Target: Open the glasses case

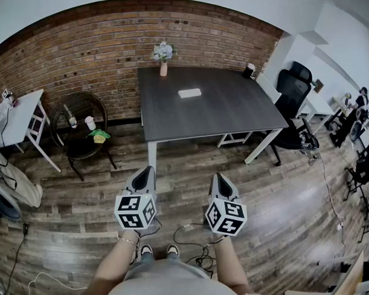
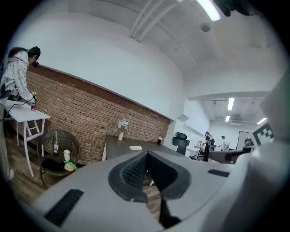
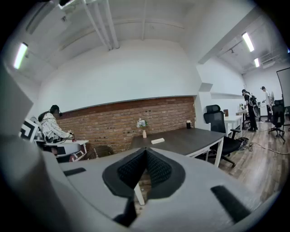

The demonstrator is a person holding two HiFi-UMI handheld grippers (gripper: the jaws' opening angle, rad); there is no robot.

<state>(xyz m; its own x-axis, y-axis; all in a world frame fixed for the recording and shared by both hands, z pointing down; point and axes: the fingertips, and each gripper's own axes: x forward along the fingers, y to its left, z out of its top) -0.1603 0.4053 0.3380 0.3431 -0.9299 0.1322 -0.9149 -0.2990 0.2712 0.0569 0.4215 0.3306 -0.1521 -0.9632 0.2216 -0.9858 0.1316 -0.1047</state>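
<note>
A white glasses case (image 1: 190, 92) lies shut on the dark table (image 1: 234, 109), toward its far side. It shows small and far off in the left gripper view (image 2: 135, 147) and the right gripper view (image 3: 157, 141). Both grippers are held over the wooden floor, well short of the table's near edge. My left gripper (image 1: 148, 170) (image 2: 147, 154) has its pads together with nothing between them. My right gripper (image 1: 218, 176) (image 3: 146, 150) is likewise shut and holds nothing.
On the table stand a vase of flowers (image 1: 163, 54) and a dark cup (image 1: 249, 70). A black office chair (image 1: 295, 99) is at the table's right, a round wicker chair (image 1: 81, 131) with a bottle and cup at its left. Cables (image 1: 193, 232) cross the floor. A person (image 2: 16, 74) stands at a white desk (image 1: 22, 117).
</note>
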